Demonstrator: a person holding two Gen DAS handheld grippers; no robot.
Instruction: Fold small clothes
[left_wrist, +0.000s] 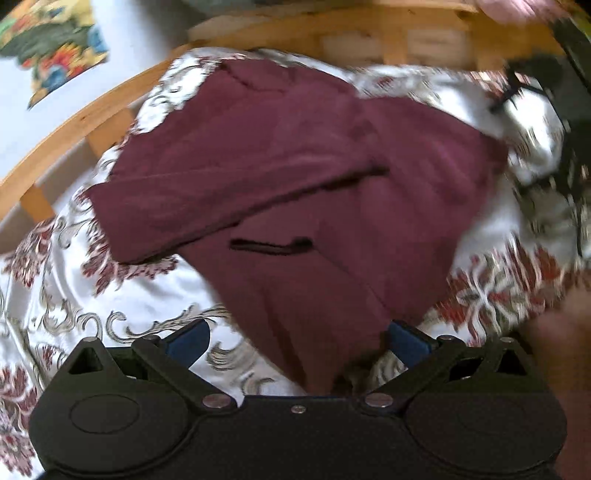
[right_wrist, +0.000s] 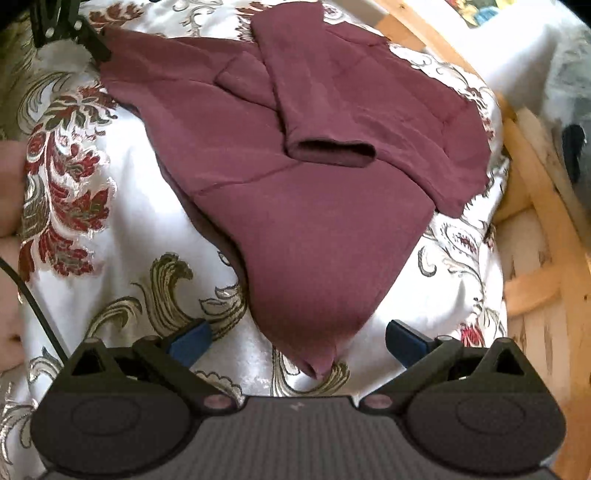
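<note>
A maroon sweatshirt lies spread on a white bedcover patterned with red and gold flowers; one sleeve is folded across the body, its cuff opening facing the near side; a corner of the garment tapers to a point between the blue fingertips of the right gripper, whose jaws stand wide apart and grip nothing; the left gripper is likewise spread open, with the sweatshirt's near edge lying between its pads but not pinched; a wooden bed frame curves along the far left in the left wrist view; that view is motion-blurred.
</note>
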